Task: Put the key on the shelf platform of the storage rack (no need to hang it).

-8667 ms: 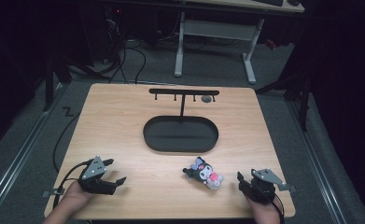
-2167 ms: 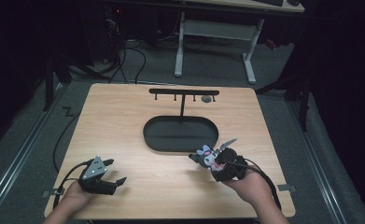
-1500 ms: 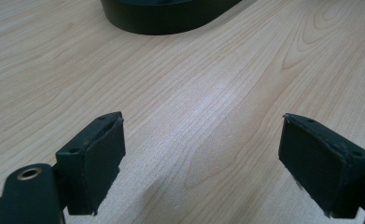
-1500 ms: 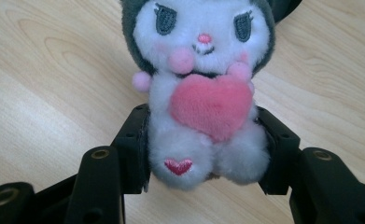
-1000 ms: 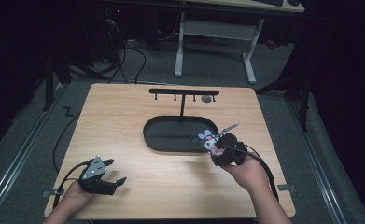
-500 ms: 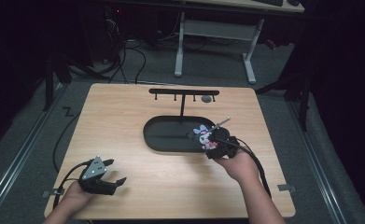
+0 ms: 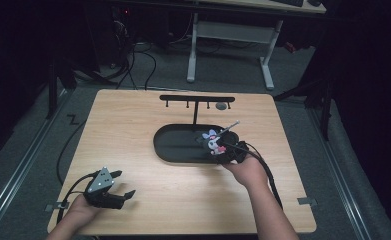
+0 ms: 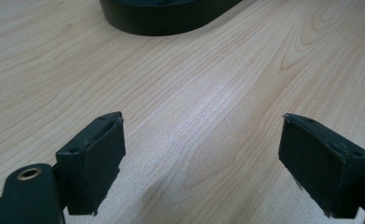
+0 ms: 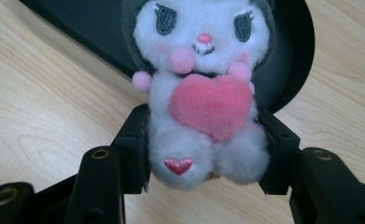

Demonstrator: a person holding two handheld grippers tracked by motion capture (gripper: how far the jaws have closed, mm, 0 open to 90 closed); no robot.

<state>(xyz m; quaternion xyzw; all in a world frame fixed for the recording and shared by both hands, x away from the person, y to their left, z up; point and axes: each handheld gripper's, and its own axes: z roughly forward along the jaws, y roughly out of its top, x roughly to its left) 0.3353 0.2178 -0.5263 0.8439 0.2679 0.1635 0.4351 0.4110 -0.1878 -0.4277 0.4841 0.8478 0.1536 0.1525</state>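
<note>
A small white plush toy with a dark hood and a pink heart on its chest sits between the jaws of my right gripper, which is shut on its lower body. In the high view that right gripper holds the plush toy over the right end of the black oval tray. My left gripper rests on the table near the front left corner, open, nothing between its pads. Ahead of it the tray's dark wall shows.
A black T-shaped rack with small hooks stands behind the tray, a grey tag hanging at its right. A cable trails from the right gripper along the forearm. Desk legs and cords stand on the floor beyond the table.
My right gripper has carried the plush toy from the table's front right up and leftward to the tray's right end. The left gripper has stayed where it was.
</note>
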